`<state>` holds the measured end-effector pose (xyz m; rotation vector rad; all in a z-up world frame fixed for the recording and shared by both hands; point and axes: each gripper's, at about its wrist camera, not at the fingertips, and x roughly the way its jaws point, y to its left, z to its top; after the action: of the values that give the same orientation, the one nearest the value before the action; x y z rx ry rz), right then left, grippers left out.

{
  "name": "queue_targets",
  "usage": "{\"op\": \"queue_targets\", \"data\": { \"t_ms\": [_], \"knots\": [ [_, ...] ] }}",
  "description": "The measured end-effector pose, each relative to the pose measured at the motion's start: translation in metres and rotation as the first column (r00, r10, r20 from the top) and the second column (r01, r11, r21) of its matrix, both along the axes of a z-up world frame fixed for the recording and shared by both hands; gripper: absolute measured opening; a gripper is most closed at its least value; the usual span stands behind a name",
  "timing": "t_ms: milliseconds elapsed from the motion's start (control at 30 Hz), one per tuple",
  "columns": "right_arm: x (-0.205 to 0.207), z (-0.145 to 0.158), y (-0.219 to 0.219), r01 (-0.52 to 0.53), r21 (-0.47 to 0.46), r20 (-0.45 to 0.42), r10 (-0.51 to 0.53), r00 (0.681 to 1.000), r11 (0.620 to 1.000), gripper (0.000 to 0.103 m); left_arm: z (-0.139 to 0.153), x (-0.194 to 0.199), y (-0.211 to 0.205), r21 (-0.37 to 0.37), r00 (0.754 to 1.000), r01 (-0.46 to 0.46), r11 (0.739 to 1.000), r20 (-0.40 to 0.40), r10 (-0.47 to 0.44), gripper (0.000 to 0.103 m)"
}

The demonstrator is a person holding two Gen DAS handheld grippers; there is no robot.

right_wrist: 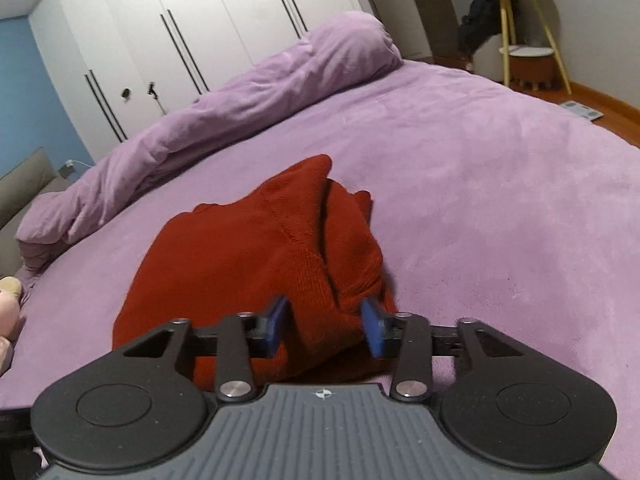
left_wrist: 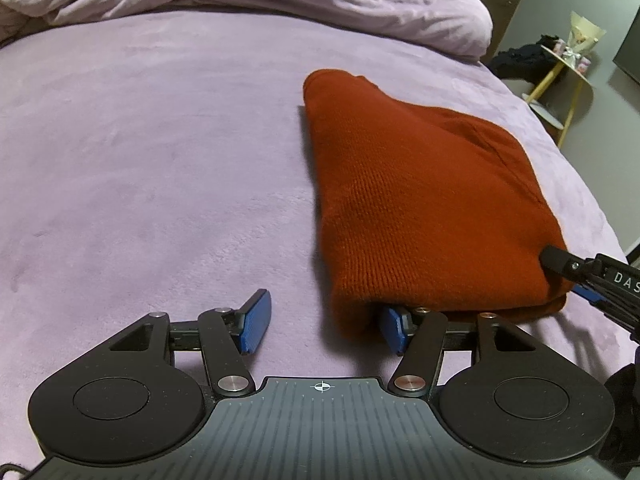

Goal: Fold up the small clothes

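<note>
1. The left tongs (left_wrist: pixel 322 326) are spread wide over the bed. Their left blue pad (left_wrist: pixel 254 322) lies bare on the purple cover, and the other pad is tucked just under the near left corner of the red knit garment (left_wrist: pixel 420 200). Nothing is pinched between them.
2. The right tongs (right_wrist: pixel 324 328) are parted, with a bunched fold of the garment's near edge standing in the gap. The blue pads are blurred, and they do not appear to press on the fabric. In the left wrist view these tongs enter from the right and touch the garment's near right corner.
3. The garment (right_wrist: pixel 248 256) lies folded into a thick, roughly rectangular pile on the bed (left_wrist: pixel 140 160), towards its right side.
4. A rumpled purple duvet (right_wrist: pixel 240 100) runs along the far side of the bed.
5. White wardrobe doors (right_wrist: pixel 180 20) stand behind it, and a small side table (right_wrist: pixel 524 20) stands by the far wall.
</note>
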<state>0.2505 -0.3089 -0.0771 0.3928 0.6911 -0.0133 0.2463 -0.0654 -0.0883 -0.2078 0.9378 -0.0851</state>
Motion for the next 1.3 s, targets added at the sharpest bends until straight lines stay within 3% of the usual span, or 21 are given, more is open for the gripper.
{"op": "queue_targets", "data": {
  "t_ms": [200, 567, 600, 633, 667, 700, 767, 833, 867, 900, 933, 1000, 1100, 1200, 1300],
  "knots": [
    [-0.006, 0.004, -0.007, 0.028, 0.036, -0.048, -0.026, 0.999, 0.999, 0.039, -0.001, 0.0, 0.003, -0.002, 1.0, 0.008, 1.0, 0.0, -0.008, 0.064],
    [0.002, -0.012, -0.018, 0.068, 0.233, -0.082, -0.051, 0.995, 0.97, 0.041, -0.001, 0.0, 0.001, 0.007, 1.0, 0.011, 1.0, 0.0, -0.011, 0.064],
    [0.003, -0.012, -0.018, 0.069, 0.238, -0.078, -0.052, 0.996, 0.969, 0.039, -0.001, 0.0, 0.001, 0.007, 1.0, 0.011, 1.0, -0.001, -0.011, 0.064],
    [0.003, -0.012, -0.018, 0.068, 0.24, -0.07, -0.053, 0.996, 0.968, 0.026, 0.0, 0.0, 0.001, 0.004, 1.0, 0.007, 1.0, 0.0, -0.007, 0.064],
    [0.003, -0.011, -0.018, 0.061, 0.242, -0.053, -0.049, 0.997, 0.968, 0.02, 0.001, -0.001, 0.002, 0.001, 1.0, 0.005, 1.0, 0.003, -0.005, 0.063],
    [0.002, -0.01, -0.018, 0.046, 0.253, -0.032, -0.039, 0.999, 0.966, 0.019, 0.004, -0.001, 0.004, -0.004, 1.0, 0.002, 1.0, 0.009, -0.001, 0.063],
    [-0.003, -0.009, -0.027, 0.027, 0.383, 0.012, -0.035, 0.999, 0.923, 0.017, 0.007, -0.002, 0.01, -0.02, 0.999, -0.023, 1.0, 0.027, 0.024, 0.064],
    [-0.01, -0.017, -0.047, 0.019, 0.598, 0.055, -0.065, 0.996, 0.801, 0.017, 0.007, -0.002, 0.015, -0.037, 0.999, -0.03, 0.999, 0.023, 0.031, 0.065],
    [-0.013, -0.023, -0.055, 0.035, 0.671, 0.049, -0.092, 0.995, 0.741, 0.017, 0.006, -0.002, 0.015, -0.039, 1.0, -0.021, 0.999, 0.02, 0.022, 0.066],
    [-0.014, -0.03, -0.062, 0.067, 0.704, 0.02, -0.114, 0.993, 0.707, 0.017, 0.005, -0.002, 0.015, -0.033, 1.0, -0.007, 0.999, 0.013, 0.007, 0.066],
    [-0.014, -0.033, -0.064, 0.106, 0.67, -0.018, -0.127, 0.992, 0.735, 0.016, 0.003, -0.002, 0.014, -0.025, 1.0, 0.013, 1.0, 0.0, -0.013, 0.066],
    [-0.009, -0.034, -0.056, 0.158, 0.478, -0.105, -0.123, 0.987, 0.864, 0.016, 0.002, -0.005, 0.015, -0.021, 0.999, 0.036, 0.999, -0.015, -0.037, 0.066],
    [-0.004, -0.025, -0.045, 0.124, 0.374, -0.109, -0.089, 0.99, 0.919, 0.018, 0.01, -0.011, 0.032, -0.044, 0.999, 0.038, 0.998, -0.033, -0.039, 0.068],
    [0.0, -0.005, -0.038, 0.096, 0.21, -0.107, -0.074, 0.991, 0.973, 0.025, 0.028, -0.014, 0.056, -0.007, 1.0, -0.012, 1.0, 0.013, 0.012, 0.066],
    [-0.001, 0.018, -0.033, 0.167, -0.001, -0.058, -0.167, 0.984, 0.986, 0.032, 0.042, 0.001, 0.067, -0.021, 0.996, -0.056, 0.998, 0.067, 0.058, 0.067]
  ]
}}
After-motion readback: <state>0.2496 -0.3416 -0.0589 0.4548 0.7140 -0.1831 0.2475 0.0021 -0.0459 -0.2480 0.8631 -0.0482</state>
